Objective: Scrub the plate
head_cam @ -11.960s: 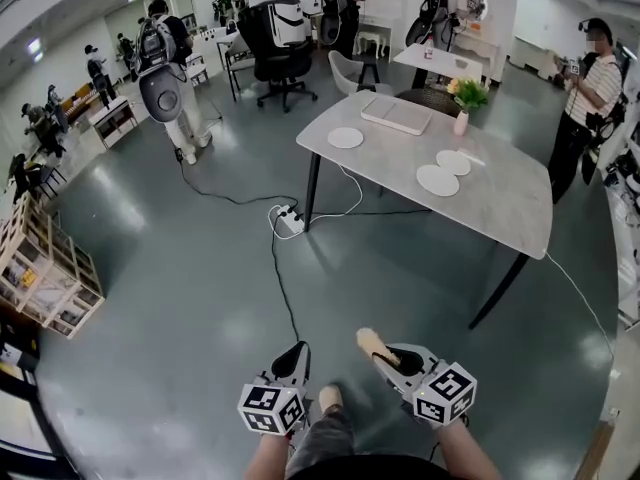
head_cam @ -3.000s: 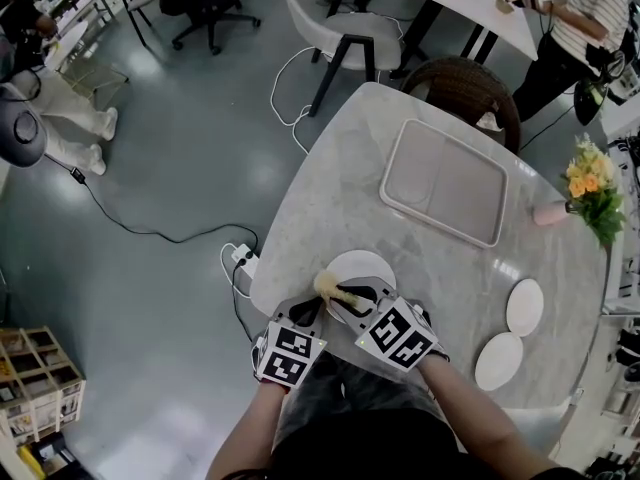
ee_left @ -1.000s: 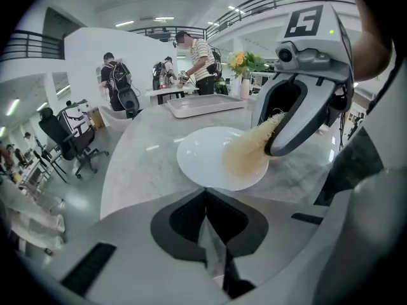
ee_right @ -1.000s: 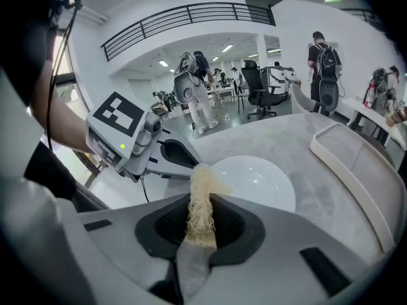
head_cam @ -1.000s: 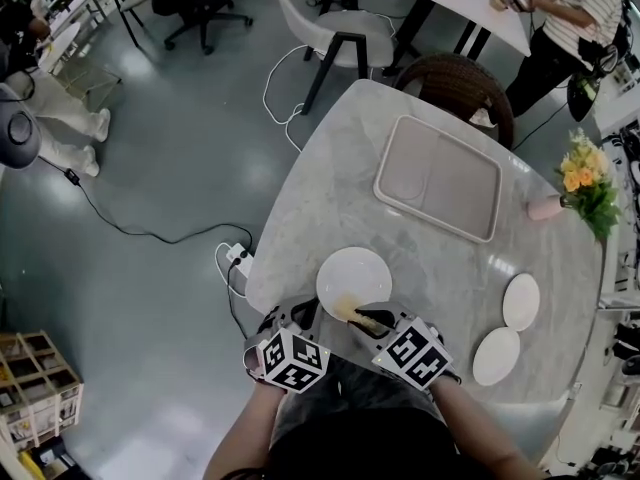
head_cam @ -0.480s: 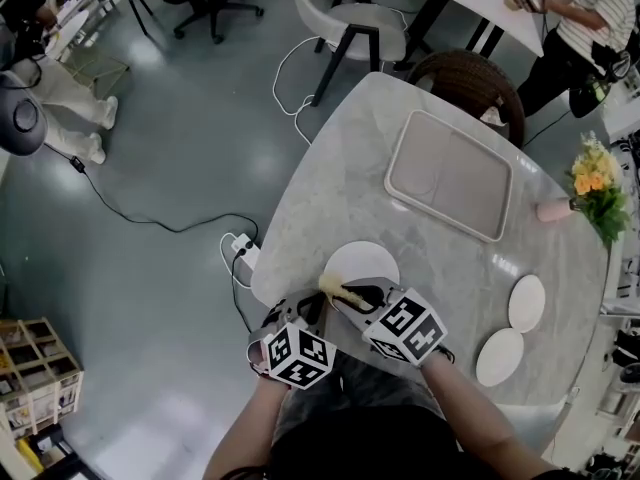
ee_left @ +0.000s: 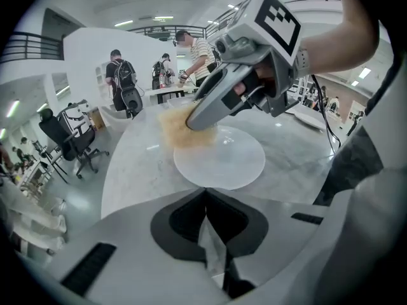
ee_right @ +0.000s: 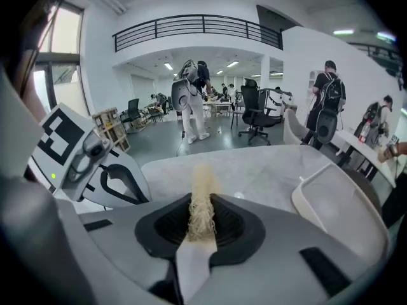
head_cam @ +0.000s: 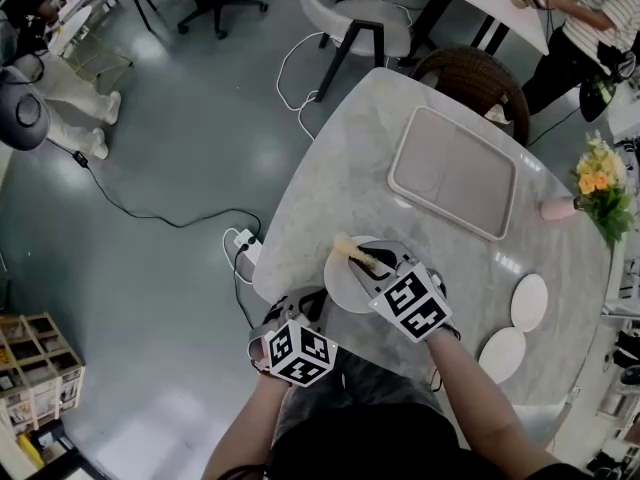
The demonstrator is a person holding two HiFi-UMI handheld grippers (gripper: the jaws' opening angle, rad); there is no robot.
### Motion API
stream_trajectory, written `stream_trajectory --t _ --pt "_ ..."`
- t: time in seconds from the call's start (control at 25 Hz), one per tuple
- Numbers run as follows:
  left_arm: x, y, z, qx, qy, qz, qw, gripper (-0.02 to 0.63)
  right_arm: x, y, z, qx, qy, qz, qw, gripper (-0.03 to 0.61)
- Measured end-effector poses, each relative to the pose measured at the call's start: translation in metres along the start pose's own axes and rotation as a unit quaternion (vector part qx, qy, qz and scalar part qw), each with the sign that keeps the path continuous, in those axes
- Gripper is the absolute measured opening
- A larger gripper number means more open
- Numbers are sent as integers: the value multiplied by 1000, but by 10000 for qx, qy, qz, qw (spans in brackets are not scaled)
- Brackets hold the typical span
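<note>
A white round plate lies near the front left corner of the marble table. My right gripper is over it, shut on a tan fibrous scrubber whose tip rests at the plate's far left rim. From the right gripper view, the scrubber sticks out between the jaws. My left gripper is at the table's edge just short of the plate, shut with nothing in it. Seen from the left gripper view, the plate lies ahead with the scrubber on its left edge.
A beige tray lies farther back on the table. Two small white plates are at the right, with a flower vase beyond. A wicker chair stands behind the table. A power strip and cables lie on the floor at left.
My right gripper has pushed the scrubber away from me, from the plate's near left part to its far left rim. The left gripper has stayed at the table's edge.
</note>
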State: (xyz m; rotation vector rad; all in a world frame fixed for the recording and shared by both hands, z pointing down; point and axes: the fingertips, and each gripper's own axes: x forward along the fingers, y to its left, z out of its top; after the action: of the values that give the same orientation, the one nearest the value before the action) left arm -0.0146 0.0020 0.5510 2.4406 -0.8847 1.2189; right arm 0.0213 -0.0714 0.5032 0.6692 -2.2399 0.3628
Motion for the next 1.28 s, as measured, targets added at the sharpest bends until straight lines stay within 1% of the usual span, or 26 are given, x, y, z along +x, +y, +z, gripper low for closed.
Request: stream_trajectory --t 0.12,0.2,0.44,0.68,0.88,1.0,1.16,1.28 --pt "0 0 0 5 10 6 10000 12 -6 -15 -6 -308 119 -333 9989 78" --pt "1 0 0 -1 9 0 10000 12 -11 -22 -11 -390 180 -493 9979 79" --pt "1 2 0 10 -1 -30 10000 12 -30 -33 -27 -235 291 -794 9961 78" --pt "1 1 -1 128 -1 -26 9999 12 -45 -22 -47 -80 399 -863 9954 78" --pt "1 1 1 236 -6 -28 9997 13 -51 -3 -58 122 426 -742 9963 78" --pt "3 -1 5 315 -7 -22 9995 12 -51 9 -64 105 462 -606 9970 78" --pt "4 -1 6 342 -10 -33 9994 13 -43 31 -62 -35 531 -309 9981 78" --pt "5 0 6 309 -16 -35 9995 12 -34 49 -56 -76 494 20 9987 78"
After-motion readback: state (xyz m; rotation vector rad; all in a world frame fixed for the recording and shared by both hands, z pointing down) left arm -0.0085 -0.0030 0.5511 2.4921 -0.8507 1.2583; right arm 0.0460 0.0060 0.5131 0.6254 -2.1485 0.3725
